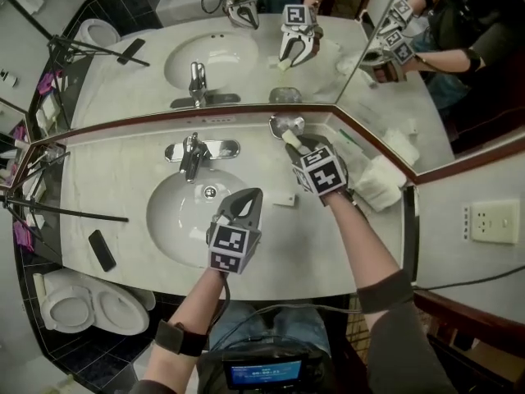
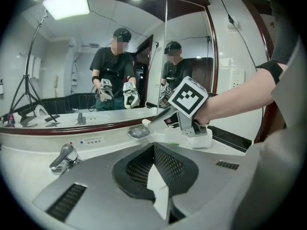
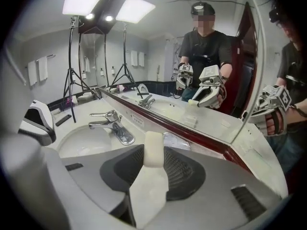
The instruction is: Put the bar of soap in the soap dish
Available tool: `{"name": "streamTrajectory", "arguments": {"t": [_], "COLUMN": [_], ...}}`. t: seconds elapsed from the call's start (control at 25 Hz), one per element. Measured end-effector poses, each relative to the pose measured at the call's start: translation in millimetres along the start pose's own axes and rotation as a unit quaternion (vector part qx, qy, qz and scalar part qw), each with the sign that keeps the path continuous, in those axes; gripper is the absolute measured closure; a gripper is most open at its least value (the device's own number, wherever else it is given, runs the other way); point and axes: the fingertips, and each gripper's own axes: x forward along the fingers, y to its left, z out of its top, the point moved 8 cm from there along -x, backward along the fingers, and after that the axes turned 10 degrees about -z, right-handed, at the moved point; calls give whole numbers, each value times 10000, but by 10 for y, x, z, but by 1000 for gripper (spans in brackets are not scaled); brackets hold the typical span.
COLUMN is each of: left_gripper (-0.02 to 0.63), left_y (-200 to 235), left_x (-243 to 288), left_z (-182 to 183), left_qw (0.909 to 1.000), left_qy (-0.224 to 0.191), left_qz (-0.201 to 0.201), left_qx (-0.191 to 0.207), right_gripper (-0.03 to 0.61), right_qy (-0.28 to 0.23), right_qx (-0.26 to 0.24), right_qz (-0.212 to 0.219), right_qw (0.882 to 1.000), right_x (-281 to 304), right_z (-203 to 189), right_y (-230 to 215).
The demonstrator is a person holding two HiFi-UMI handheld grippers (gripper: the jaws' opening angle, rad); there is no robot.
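Note:
A pale cream bar of soap [image 1: 289, 138] is held in my right gripper [image 1: 294, 143], whose jaws are shut on it, just above and in front of the clear glass soap dish [image 1: 286, 125] at the back of the counter by the mirror. In the right gripper view the soap [image 3: 153, 148] stands upright at the jaw tips, with the dish [image 3: 178, 141] just beyond it. My left gripper [image 1: 247, 199] hovers shut and empty over the right front of the sink. From the left gripper view, the dish [image 2: 139, 132] and the right gripper [image 2: 158, 119] with the soap [image 2: 146, 123] show ahead.
The chrome faucet [image 1: 191, 154] and the white basin [image 1: 180, 216] lie left of the dish. A small white packet [image 1: 285, 199] sits by the basin's right rim. Folded white towels [image 1: 379, 183] lie at the right, a black device [image 1: 102, 249] at the front left. The mirror rises right behind the dish.

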Motion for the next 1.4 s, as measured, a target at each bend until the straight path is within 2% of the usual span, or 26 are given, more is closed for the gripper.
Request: {"name": "streamTrajectory", "arguments": {"t": [0.28, 0.56, 0.8, 1.0, 1.4], "left_gripper": [612, 612, 612, 612, 612], "left_y": [-270, -422, -427, -422, -374], "left_x": [-245, -571, -717, -788, -901], "left_z": [149, 59, -27, -57, -114], "left_qw": [9996, 9994, 9993, 9991, 9985], "left_qy": [-123, -114, -17, 66, 159], "left_qz": [11, 49, 151, 224, 384], "left_qx": [237, 329, 330, 343, 349], "right_gripper": [433, 433, 431, 431, 431], "right_qy": [-96, -12, 359, 818, 1498], "right_qx": [608, 700, 835, 832, 732], "right_qz": [-207, -316, -188, -83, -6], "right_qw": [9979, 9970, 9957, 9931, 9860], "right_x": [-833, -1344, -1394, -1213, -841], "right_z": [-351, -857, -1259, -1665, -2217], "right_y": [252, 601, 961, 1185, 1304]}}
